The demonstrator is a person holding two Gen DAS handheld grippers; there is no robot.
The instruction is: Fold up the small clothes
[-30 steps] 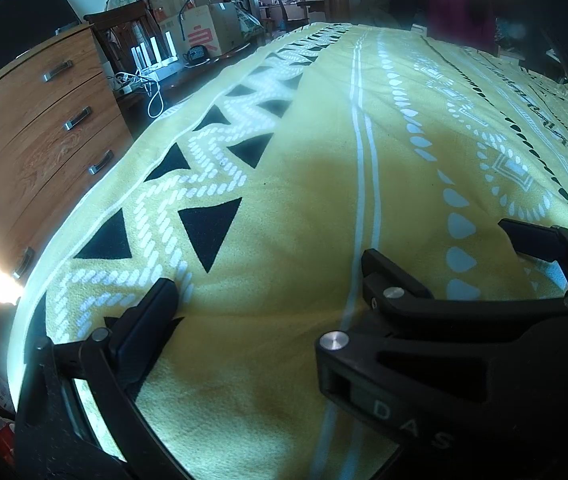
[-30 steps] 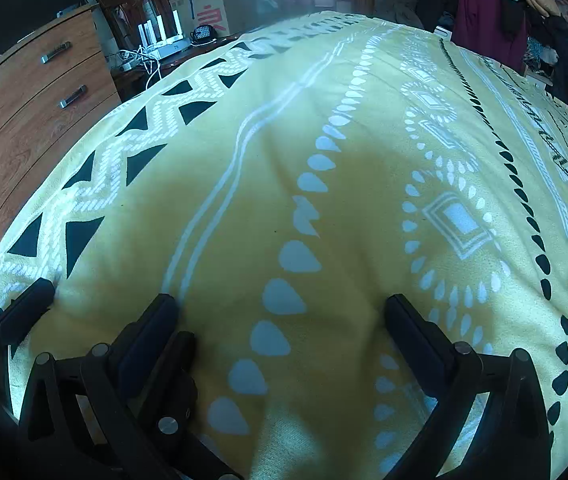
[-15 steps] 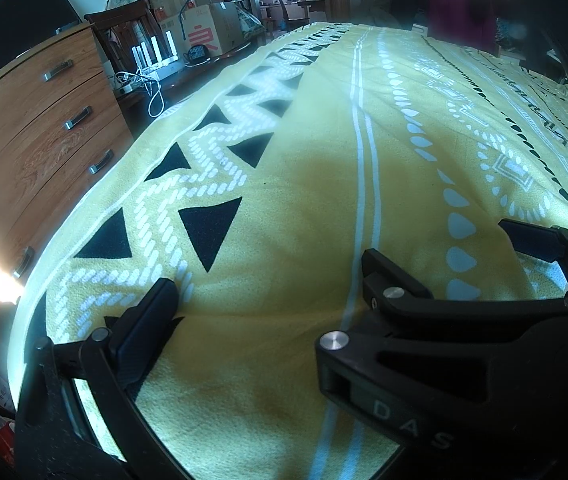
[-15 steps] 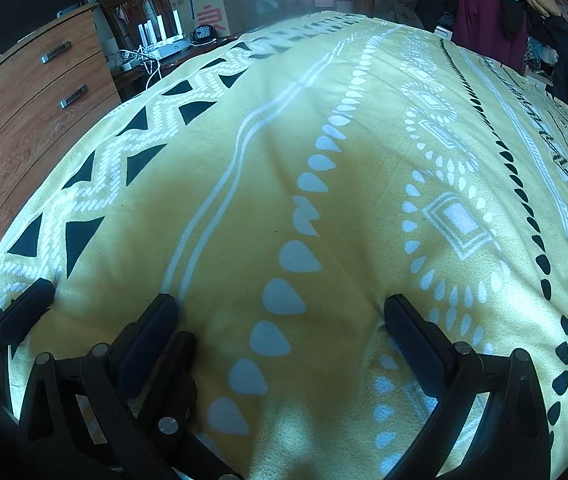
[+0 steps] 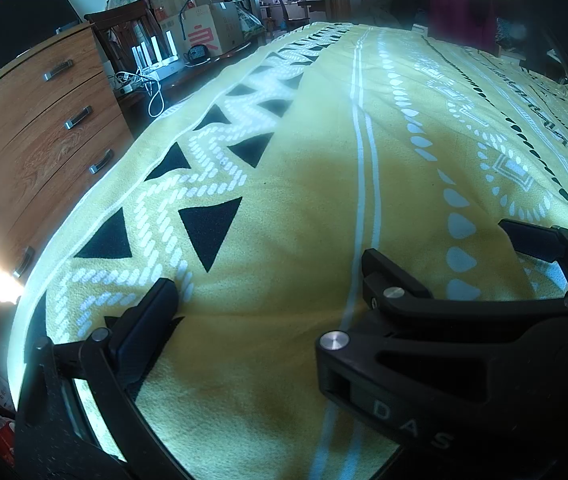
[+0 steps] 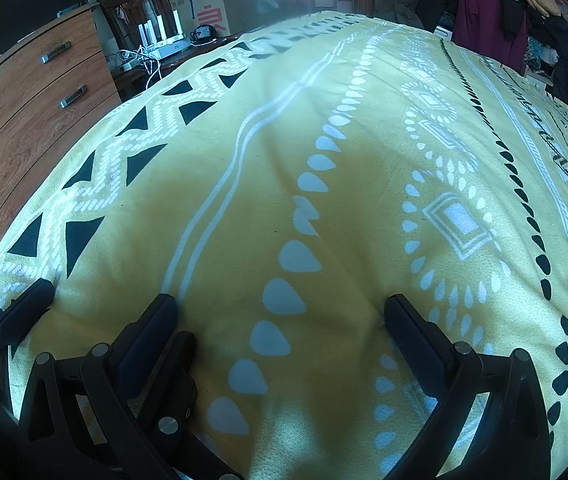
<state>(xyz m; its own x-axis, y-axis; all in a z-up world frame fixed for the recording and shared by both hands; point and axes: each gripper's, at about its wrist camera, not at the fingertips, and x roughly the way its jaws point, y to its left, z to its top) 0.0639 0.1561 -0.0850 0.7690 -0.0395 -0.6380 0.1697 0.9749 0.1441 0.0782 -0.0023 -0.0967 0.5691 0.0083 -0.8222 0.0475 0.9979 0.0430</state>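
Both tongs hover with jaws apart over a yellow patterned blanket (image 6: 284,184), holding nothing: left gripper (image 5: 268,280) at 6 o'clock, right gripper (image 6: 280,312) beside it. Wooden dresser (image 5: 44,132) sits at 9 o'clock. Piled clothes (image 6: 495,8), possibly the small garments, lie blurred at 1 o'clock.

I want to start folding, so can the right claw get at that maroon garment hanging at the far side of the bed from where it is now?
Probably not. The right claw sits open at the near edge of the yellow blanket, and the maroon garment hangs beyond the bed's far side, the whole blanket between them.
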